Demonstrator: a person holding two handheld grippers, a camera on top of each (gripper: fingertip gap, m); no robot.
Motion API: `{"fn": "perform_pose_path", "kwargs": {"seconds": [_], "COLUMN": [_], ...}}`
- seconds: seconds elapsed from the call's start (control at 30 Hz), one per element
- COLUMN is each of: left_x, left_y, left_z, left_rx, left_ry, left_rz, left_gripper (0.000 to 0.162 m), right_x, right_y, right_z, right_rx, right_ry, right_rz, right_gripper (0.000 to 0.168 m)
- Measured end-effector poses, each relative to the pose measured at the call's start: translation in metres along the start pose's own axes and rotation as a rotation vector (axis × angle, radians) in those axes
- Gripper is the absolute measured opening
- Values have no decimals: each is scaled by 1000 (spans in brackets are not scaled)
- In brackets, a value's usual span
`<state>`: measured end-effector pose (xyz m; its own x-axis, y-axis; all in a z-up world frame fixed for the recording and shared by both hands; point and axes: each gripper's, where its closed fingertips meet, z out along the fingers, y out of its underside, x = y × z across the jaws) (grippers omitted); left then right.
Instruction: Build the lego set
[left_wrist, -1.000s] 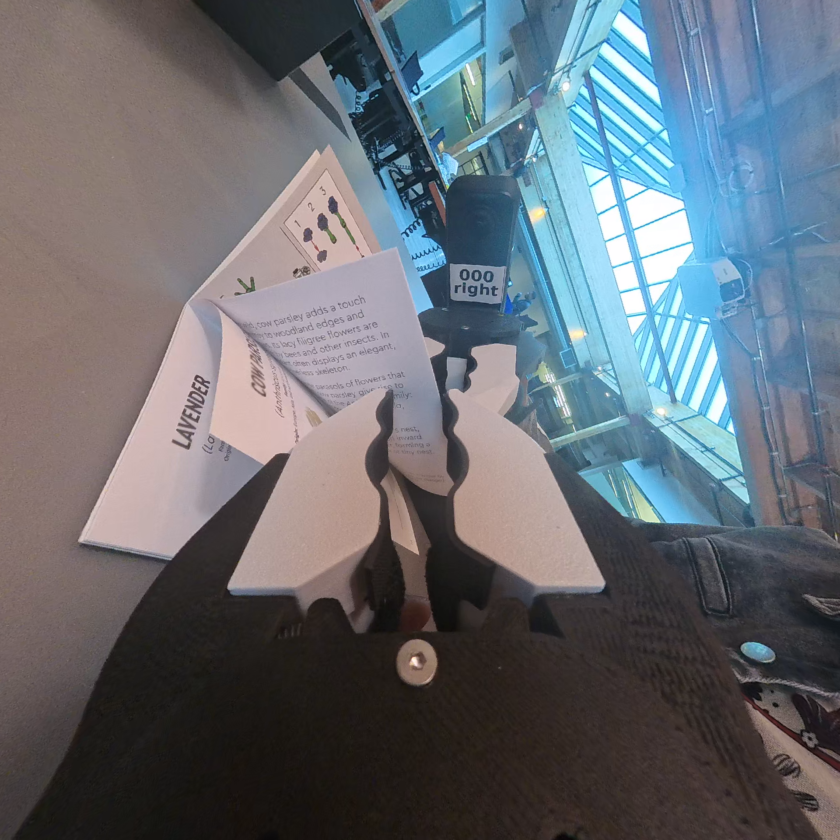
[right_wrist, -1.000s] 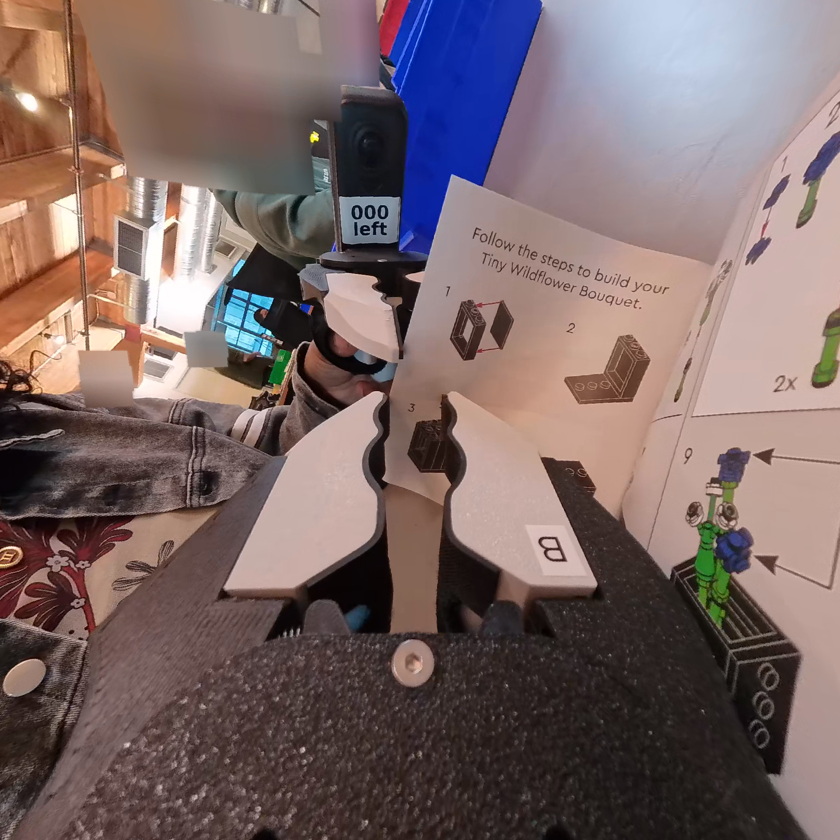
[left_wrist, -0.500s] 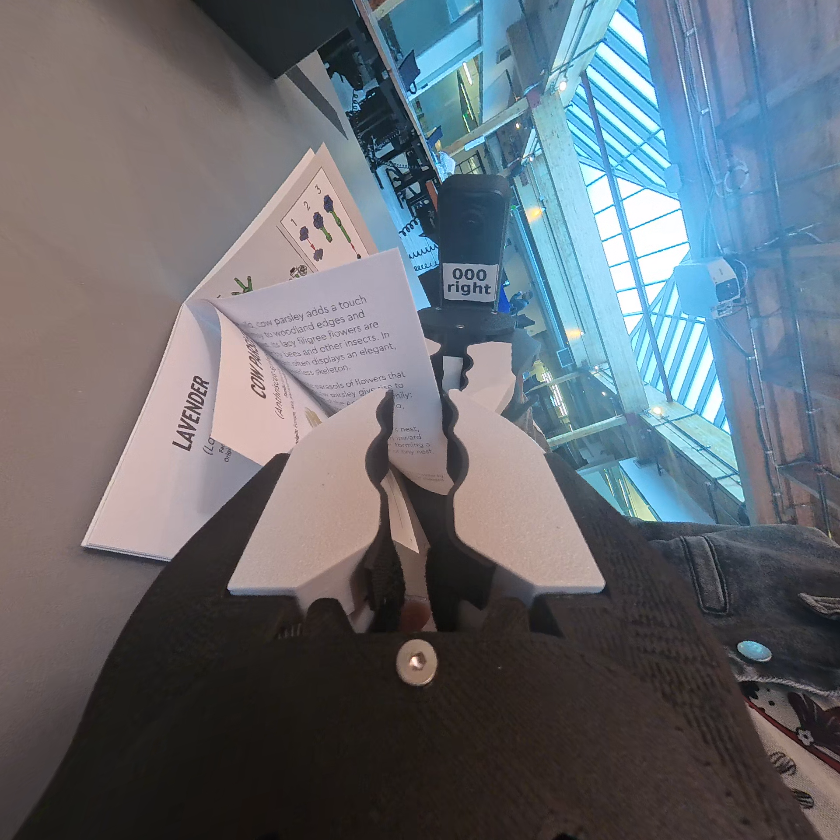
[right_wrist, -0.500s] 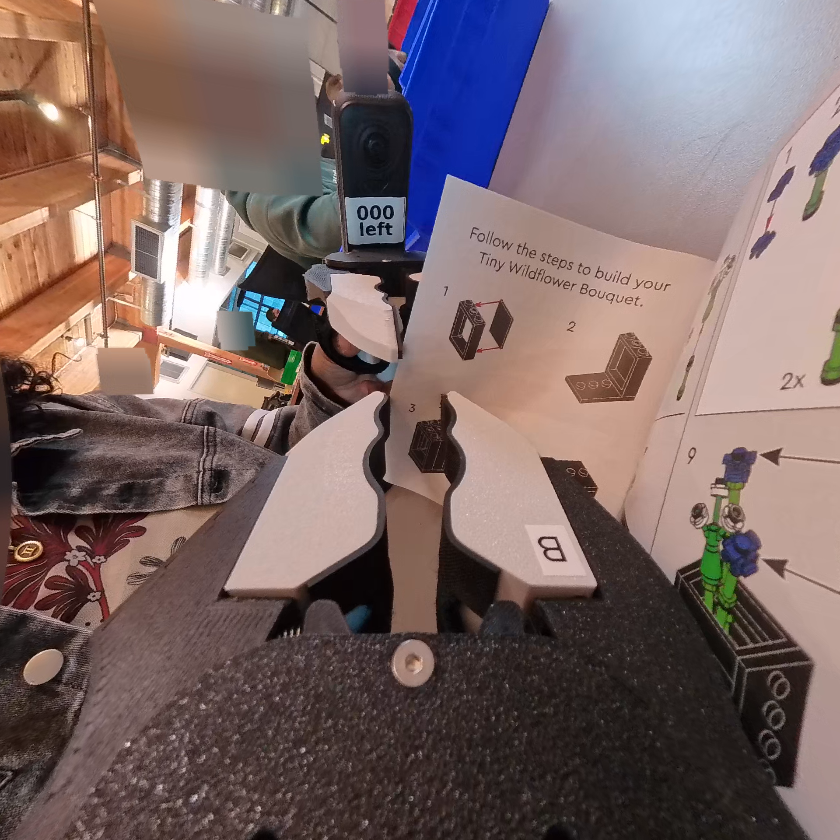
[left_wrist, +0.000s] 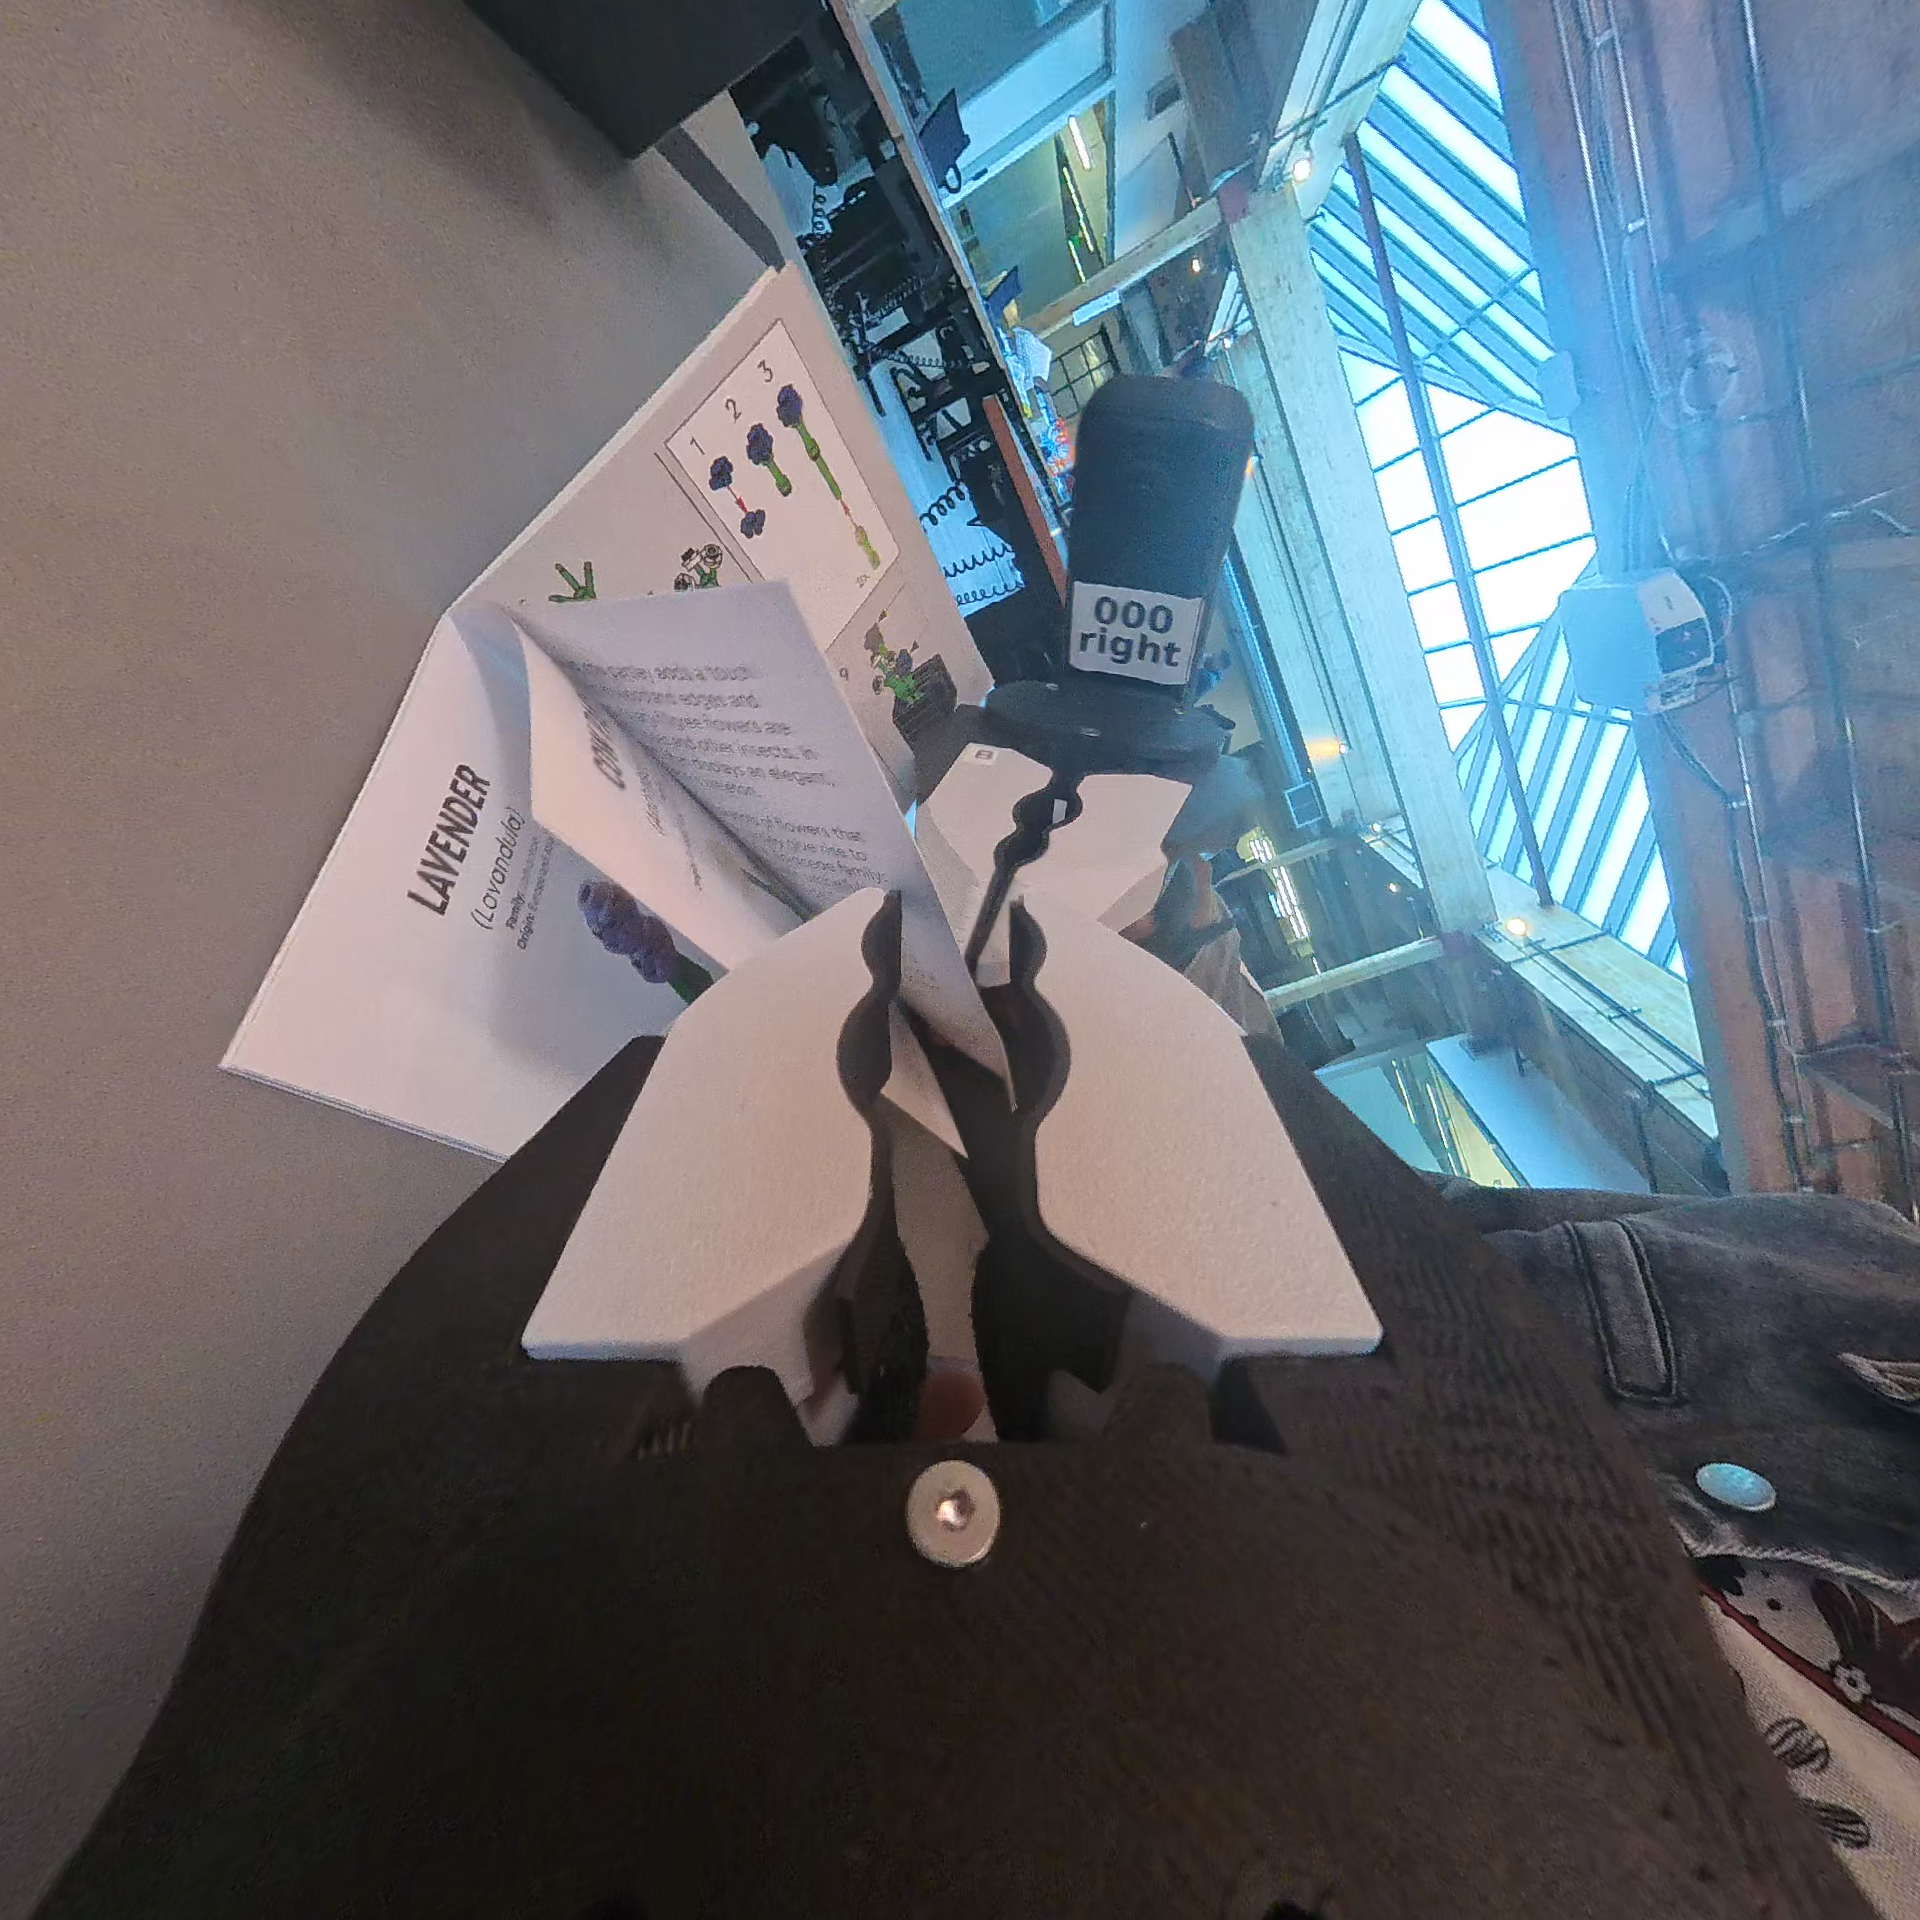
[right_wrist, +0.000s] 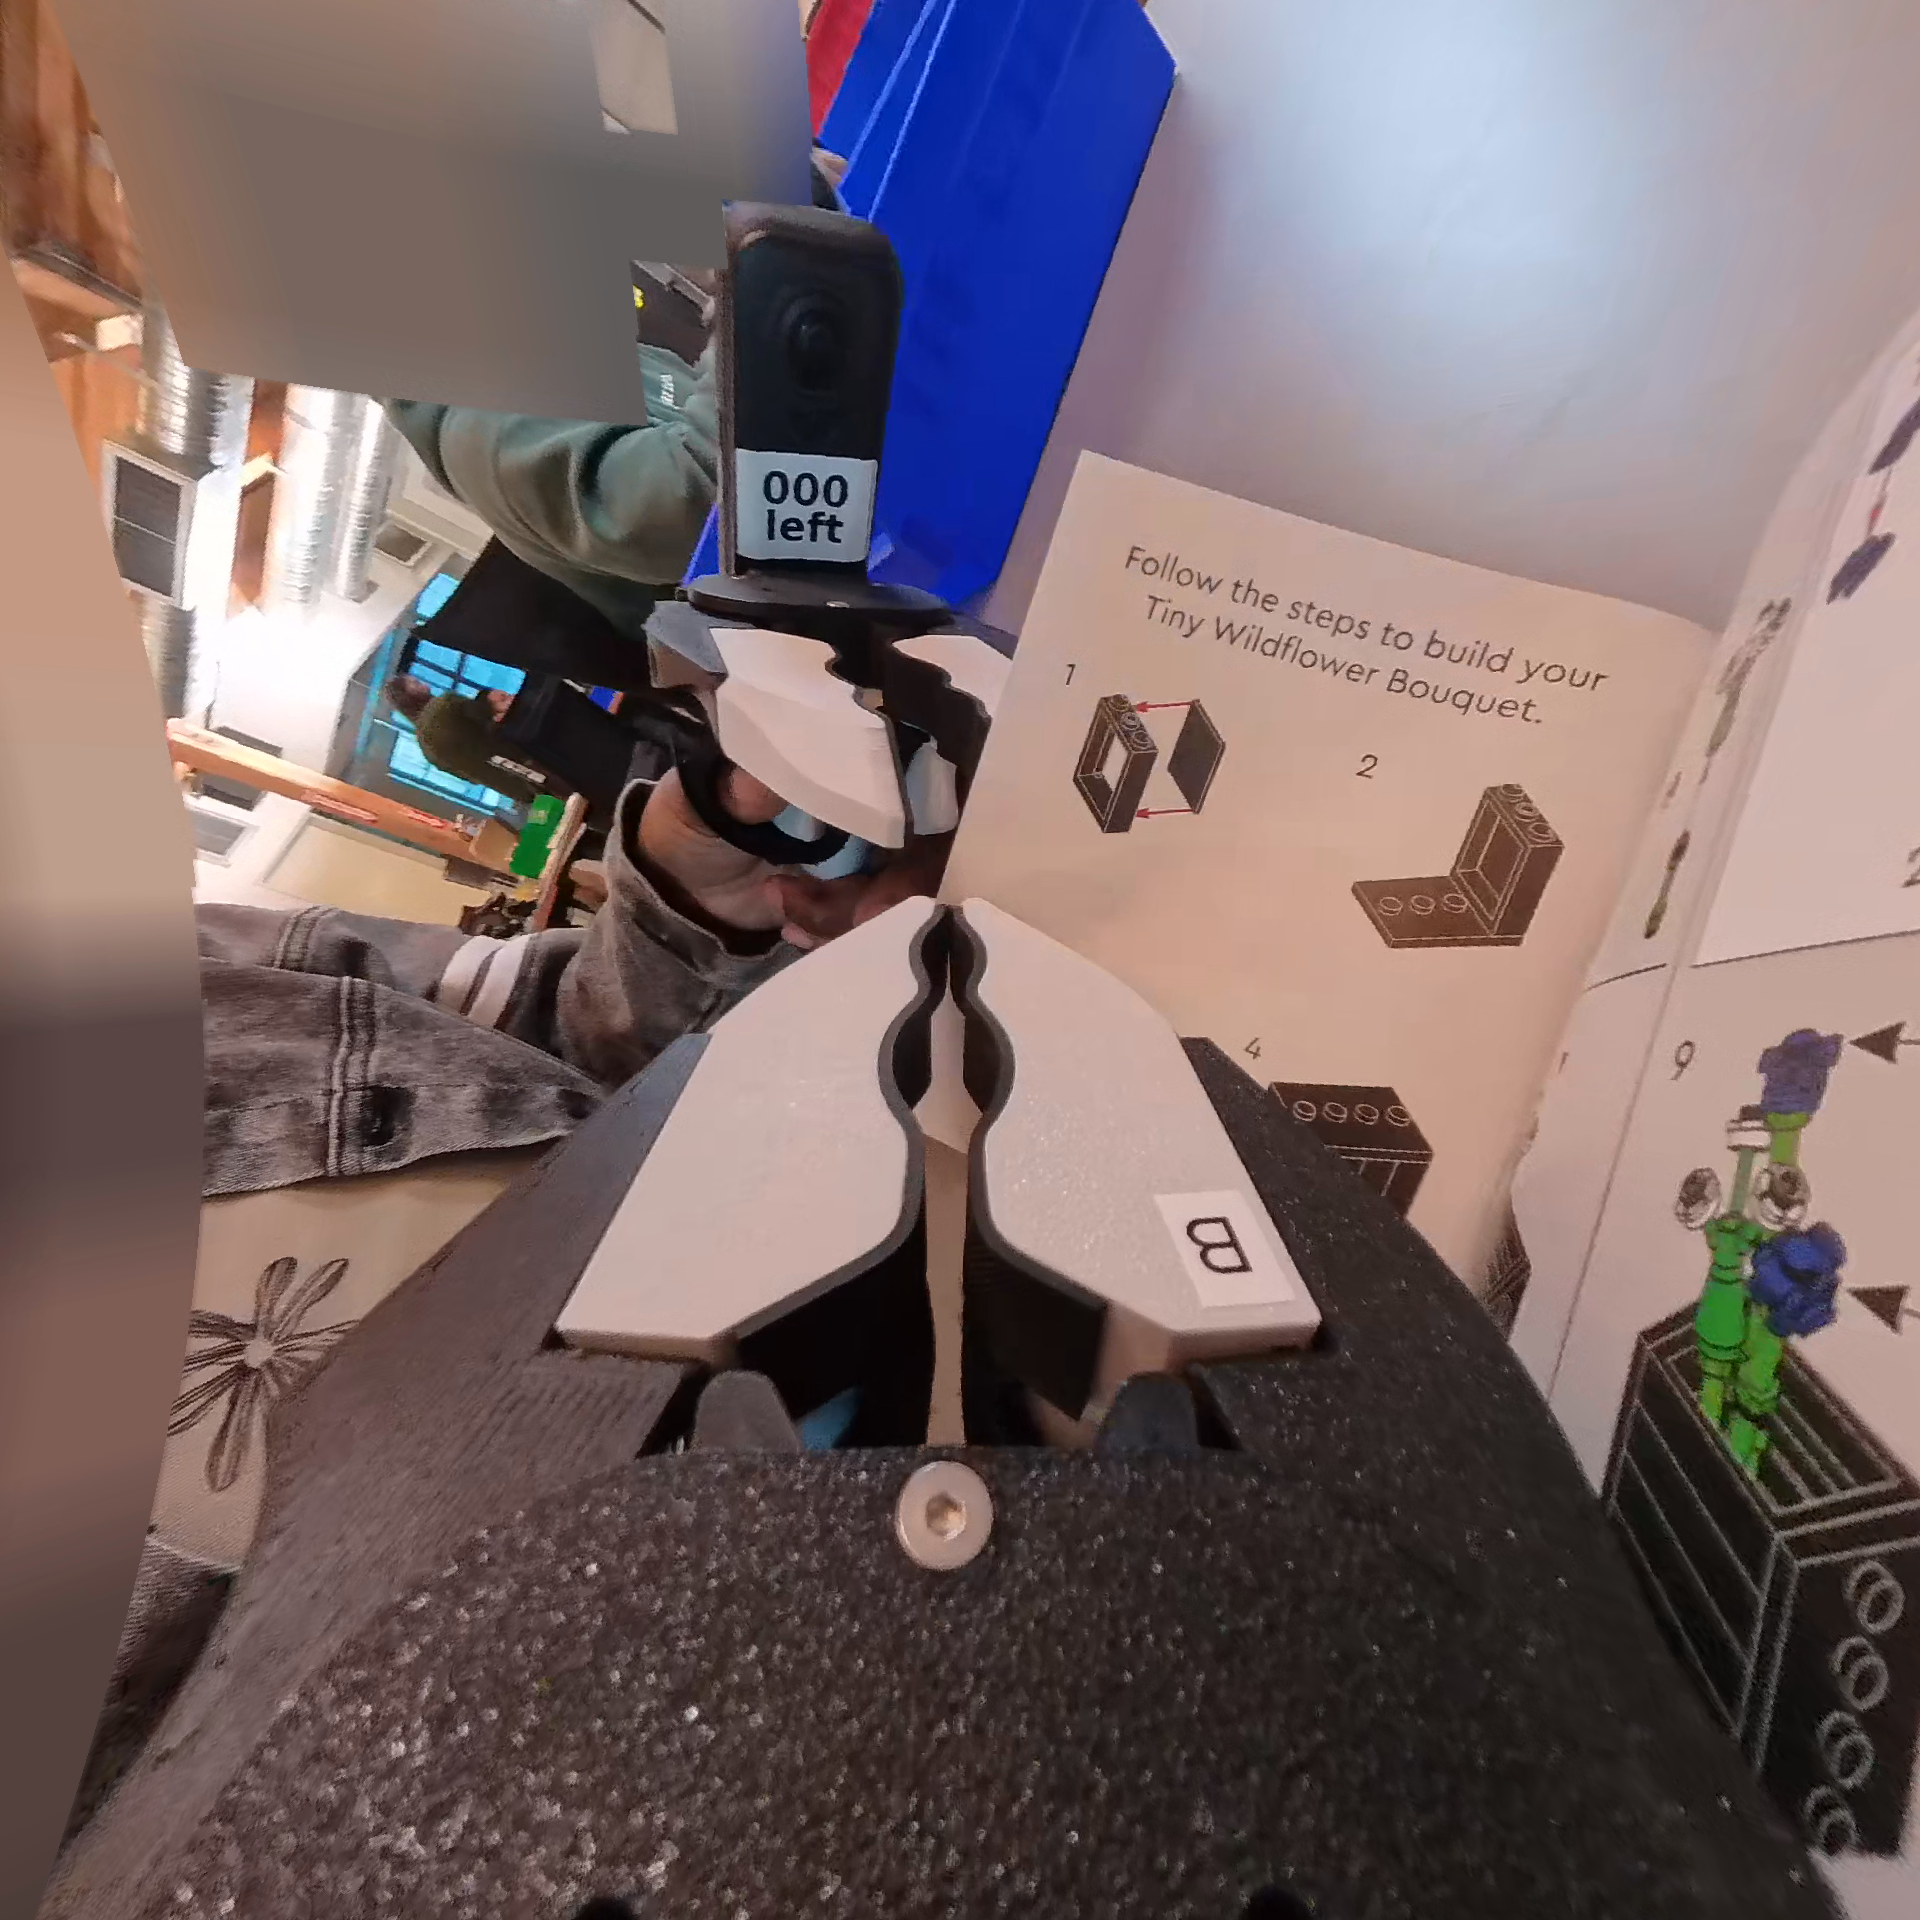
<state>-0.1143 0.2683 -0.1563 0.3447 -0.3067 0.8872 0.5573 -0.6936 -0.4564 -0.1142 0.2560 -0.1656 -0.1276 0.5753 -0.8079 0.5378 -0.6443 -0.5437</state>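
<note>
A white instruction booklet (left_wrist: 416, 935) lies open on the grey table (left_wrist: 208, 416). One page (left_wrist: 707, 748) is lifted off it. My left gripper (left_wrist: 948, 914) has its jaws a little apart, and the lower edge of this page runs between them. My right gripper (right_wrist: 948, 914) is shut on the bottom corner of the same page (right_wrist: 1299, 831), which shows drawings of black bricks. Each gripper faces the other at close range: the right one shows in the left wrist view (left_wrist: 992, 914), and the left one in the right wrist view (right_wrist: 914, 821). No loose bricks are in view.
A blue bin (right_wrist: 987, 260) stands on the table behind the booklet. A dark box (left_wrist: 623, 62) sits at the table's far end. A person's denim sleeve (right_wrist: 364, 1039) and hand (right_wrist: 707, 862) hold the left gripper. Only a small space, under 4 cm, lies between the two pairs of fingers.
My right gripper has shut on the page corner; its jaws stood apart around it before. The lifted page has swung further over. My left gripper's opening is unchanged.
</note>
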Motion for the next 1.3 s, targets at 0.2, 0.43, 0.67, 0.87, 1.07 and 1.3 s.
{"fn": "perform_pose_path", "kwargs": {"seconds": [0.2,0.43,0.67,0.87,1.07,1.3], "left_x": [0,0,0,0,1,1], "left_y": [1,3,6,5,3,0], "left_z": [1,2,4,4,3,1], "left_rx": [-11,-26,-41,-37,-27,-1], "left_ry": [-2,-3,-11,-9,4,6], "left_rz": [0,10,19,19,11,6], "left_gripper": [20,17,16,16,16,19], "right_x": [7,7,15,13,17,22], "right_y": [-2,-13,-5,-4,-3,-7], "right_z": [-3,-8,-6,-8,-10,-15], "right_rx": [7,-43,-166,-165,-164,-135], "right_ry": [120,348,312,239,239,286], "right_rz": [-102,-327,-295,-255,-254,-288], "right_gripper": [0,45,32,16,1,0]}}
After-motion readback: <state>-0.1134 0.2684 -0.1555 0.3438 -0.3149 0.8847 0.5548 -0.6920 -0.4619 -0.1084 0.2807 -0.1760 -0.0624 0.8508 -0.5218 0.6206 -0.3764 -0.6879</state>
